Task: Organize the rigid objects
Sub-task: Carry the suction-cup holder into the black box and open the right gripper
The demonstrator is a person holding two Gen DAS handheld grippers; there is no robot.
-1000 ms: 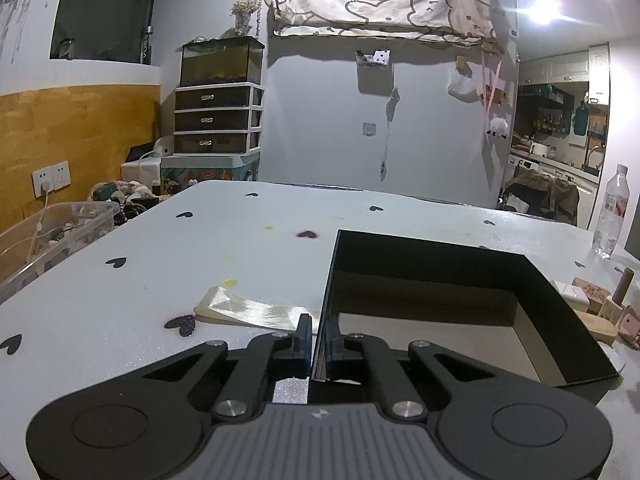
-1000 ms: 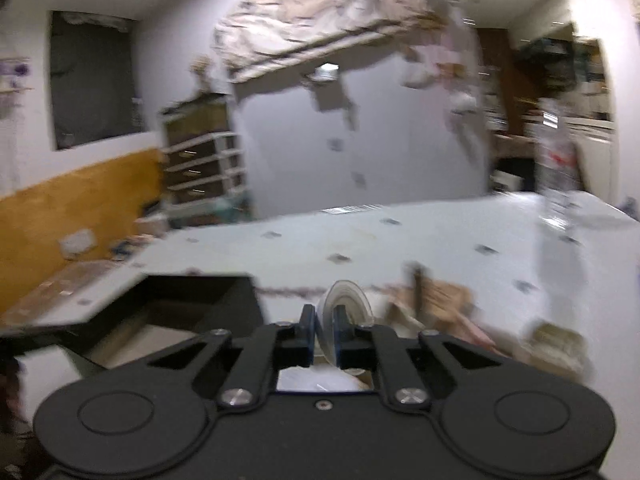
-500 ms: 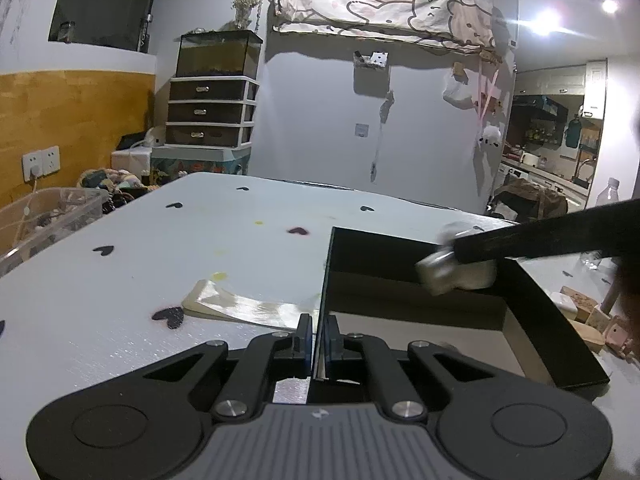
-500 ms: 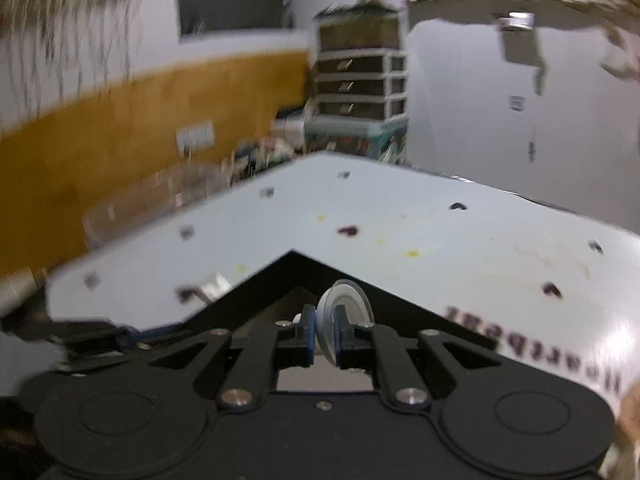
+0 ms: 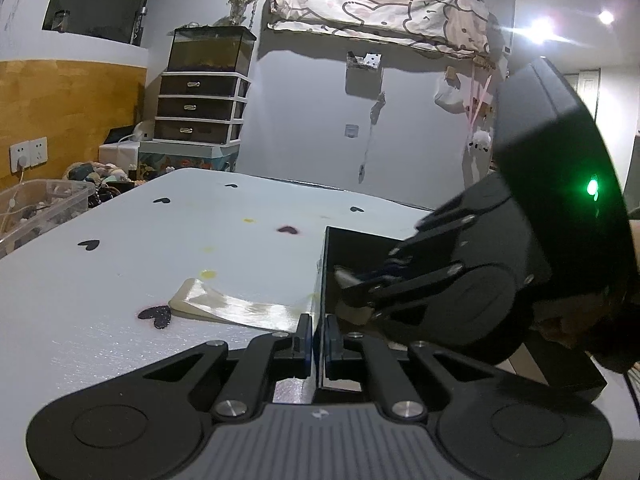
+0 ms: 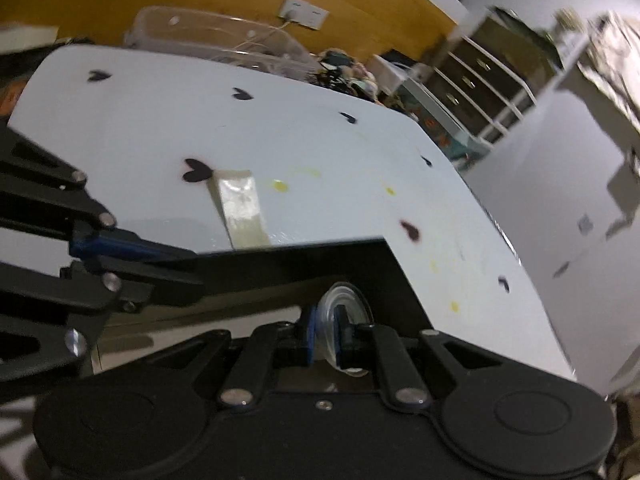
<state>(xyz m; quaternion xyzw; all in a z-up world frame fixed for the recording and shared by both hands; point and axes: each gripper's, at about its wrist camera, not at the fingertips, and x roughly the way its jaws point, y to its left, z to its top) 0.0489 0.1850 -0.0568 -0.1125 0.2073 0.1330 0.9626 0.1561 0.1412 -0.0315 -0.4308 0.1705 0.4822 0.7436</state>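
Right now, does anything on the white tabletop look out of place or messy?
Yes. A flattened, glossy translucent strip lies loose on the white heart-patterned table, one end against the black box's outer wall. Yellow stains dot the surface nearby. Nothing looks tipped or broken.

Open black box [image 5: 325,264] on the white table, its near wall pinched. Small clear round disc [image 6: 343,312], on edge, held over the box interior.

Matt black card box [image 5: 404,246] with pale inside. Clear glossy plastic roll [image 6: 343,308]. White, faintly sparkling table [image 5: 120,280]. Shiny translucent strip [image 5: 236,306]. Matt black plastic grippers, metal pins.
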